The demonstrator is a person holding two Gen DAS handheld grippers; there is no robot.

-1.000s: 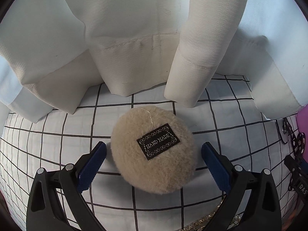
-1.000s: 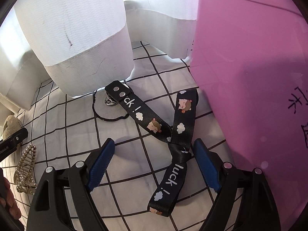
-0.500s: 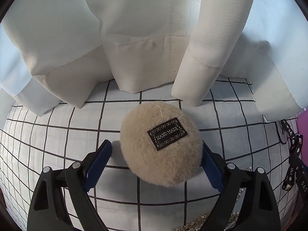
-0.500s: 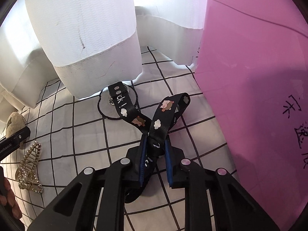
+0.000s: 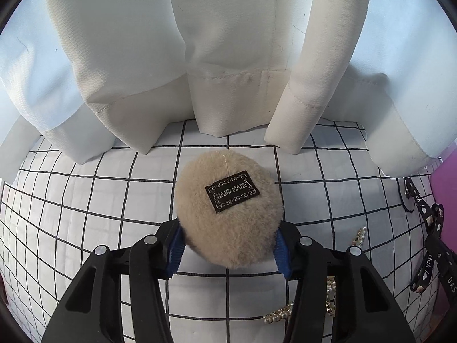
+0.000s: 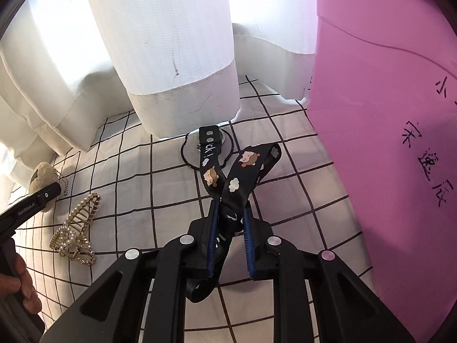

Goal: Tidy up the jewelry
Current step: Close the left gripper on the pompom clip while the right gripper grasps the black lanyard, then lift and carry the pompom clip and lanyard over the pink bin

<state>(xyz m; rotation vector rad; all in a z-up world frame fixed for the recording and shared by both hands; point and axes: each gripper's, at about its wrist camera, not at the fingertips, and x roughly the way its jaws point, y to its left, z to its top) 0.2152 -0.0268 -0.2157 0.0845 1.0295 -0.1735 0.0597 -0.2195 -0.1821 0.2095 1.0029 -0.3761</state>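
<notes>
A beige fluffy puff (image 5: 228,223) with a black "HAND MADE" label lies on the white grid cloth (image 5: 85,200). My left gripper (image 5: 230,238) straddles it, jaws closing, and both blue pads touch its fur. From the right wrist the same puff (image 6: 42,173) shows a ball chain, beside the left gripper (image 6: 34,203). My right gripper (image 6: 230,228) is shut on a black cartoon-print lanyard strap (image 6: 237,183), whose two ends rise off the cloth ahead. The strap (image 5: 428,220) also shows at the left view's right edge.
A gold pearl hair claw (image 6: 75,228) lies between the two grippers. A thin black ring (image 6: 187,155) sits under the strap's far end. White curtain folds (image 5: 228,57) hang along the back, and a pink box (image 6: 385,114) walls off the right. A hand (image 6: 17,283) holds the left gripper.
The left jaws have closed from wide apart onto the puff's sides. The right jaws snapped shut on the strap, and its ends have since lifted off the cloth.
</notes>
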